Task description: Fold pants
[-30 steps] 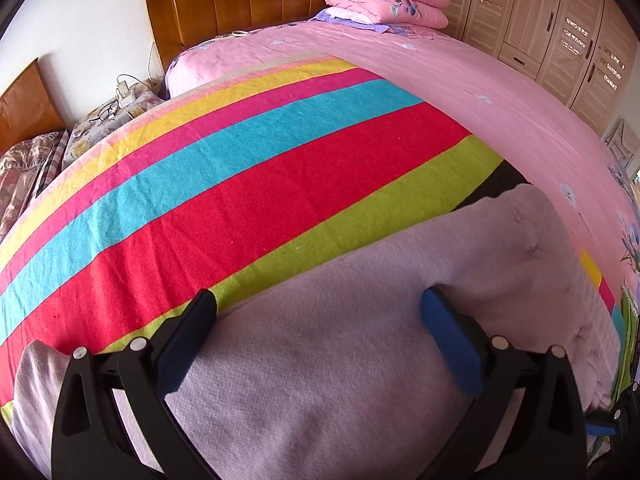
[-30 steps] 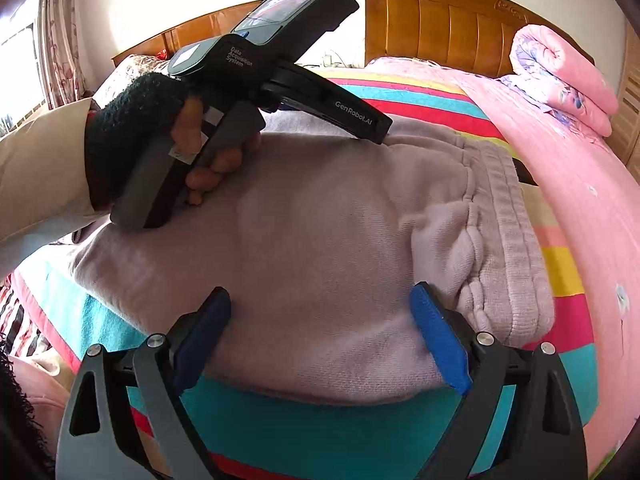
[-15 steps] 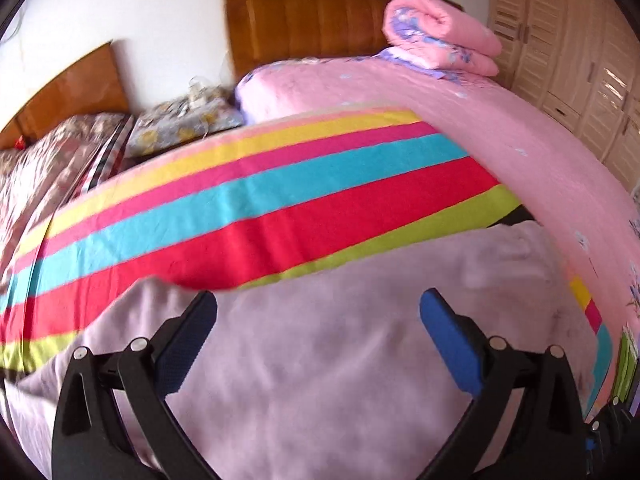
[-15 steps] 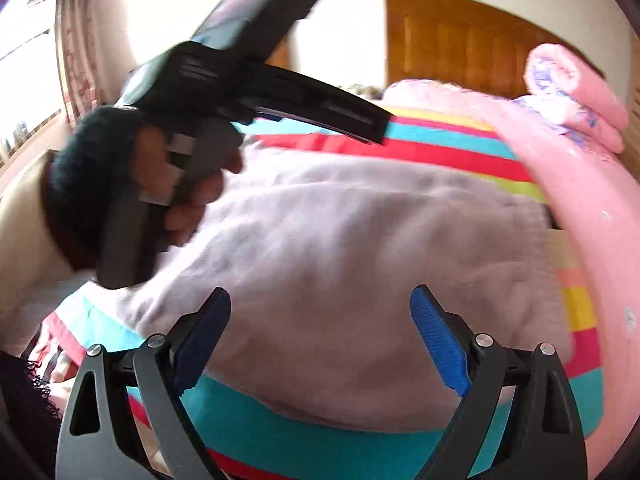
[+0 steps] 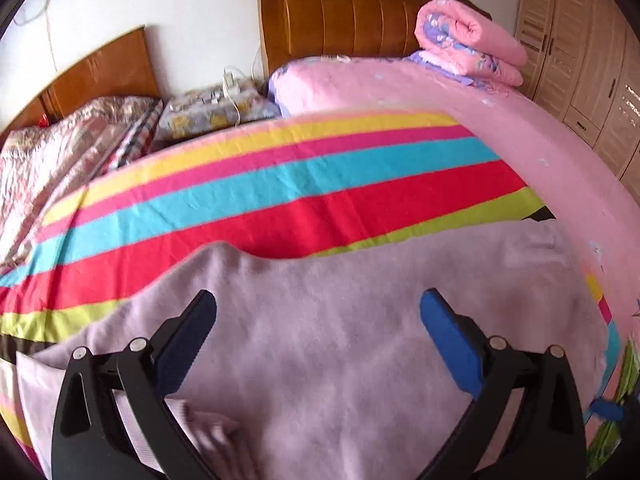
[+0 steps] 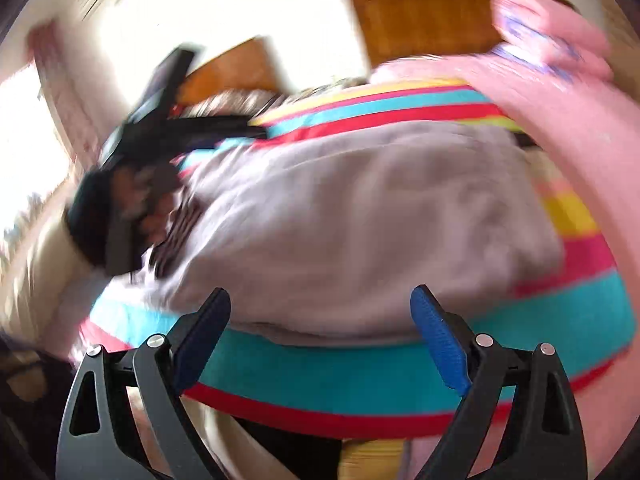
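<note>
The pale lilac pants (image 5: pixel 360 340) lie folded on the striped blanket (image 5: pixel 260 196), and they also show in the right wrist view (image 6: pixel 360 232). My left gripper (image 5: pixel 318 320) is open and empty, hovering just above the pants. My right gripper (image 6: pixel 320 316) is open and empty, above the near edge of the pants. The right wrist view is blurred by motion. In it the left hand-held gripper (image 6: pixel 160 120) shows at the left end of the pants, held by a dark-gloved hand.
A rolled pink quilt (image 5: pixel 468 44) lies at the head of the pink bed (image 5: pixel 460 92). Wooden headboards (image 5: pixel 352 16) stand at the back. A wardrobe (image 5: pixel 580 52) is on the right. A second bed with a patterned cover (image 5: pixel 60 152) is on the left.
Both grippers have pulled back and risen from the pants. The left gripper has swung left toward the pants' left end. The right wrist view has become blurred with motion.
</note>
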The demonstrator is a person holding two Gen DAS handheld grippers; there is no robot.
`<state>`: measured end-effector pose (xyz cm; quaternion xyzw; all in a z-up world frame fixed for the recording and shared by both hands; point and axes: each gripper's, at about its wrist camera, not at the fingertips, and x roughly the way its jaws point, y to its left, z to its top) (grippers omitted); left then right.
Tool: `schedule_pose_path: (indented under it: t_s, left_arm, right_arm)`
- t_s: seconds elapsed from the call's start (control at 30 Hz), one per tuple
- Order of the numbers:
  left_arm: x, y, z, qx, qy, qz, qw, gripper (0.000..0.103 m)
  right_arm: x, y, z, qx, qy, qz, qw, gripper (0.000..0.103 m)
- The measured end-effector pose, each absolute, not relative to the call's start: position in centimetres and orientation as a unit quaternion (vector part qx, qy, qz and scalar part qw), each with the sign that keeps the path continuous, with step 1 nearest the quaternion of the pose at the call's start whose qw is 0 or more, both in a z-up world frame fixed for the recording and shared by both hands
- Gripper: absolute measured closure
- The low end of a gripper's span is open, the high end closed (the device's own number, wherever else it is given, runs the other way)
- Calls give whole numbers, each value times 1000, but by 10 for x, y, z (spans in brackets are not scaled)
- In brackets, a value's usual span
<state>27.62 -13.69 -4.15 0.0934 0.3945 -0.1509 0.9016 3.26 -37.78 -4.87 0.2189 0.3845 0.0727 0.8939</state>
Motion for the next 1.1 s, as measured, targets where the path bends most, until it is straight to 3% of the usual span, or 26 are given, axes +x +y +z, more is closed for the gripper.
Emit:
schedule_pose_path:
  t_s: [0.13,0.27,0.53,0.83,1.0,1.1]
  left_arm:
    - [251,-91,-23,113,351,-120,922,1]
    - [233,-37,-18,89,351,-100,927,1]
    - [198,30,-43,74,362,-71,926,1]
    - [203,20,-95,95,420,-92,898,1]
    - [202,27,-94,90,422,-95,897,1]
    - [199,27,-85,96,413,-92,901,1]
  right_arm:
    - [25,-432,-67,336,378,24,862,24]
    - [53,-445,-76,348,385,8,855,30]
    - [84,-448,-82,369,418,26,830,31]
    - [83,-461,-98,454,371,5,810,37]
    - [92,-442,-89,382,428,49,817,36]
    - [94,-437,-90,385,432,57,814,42]
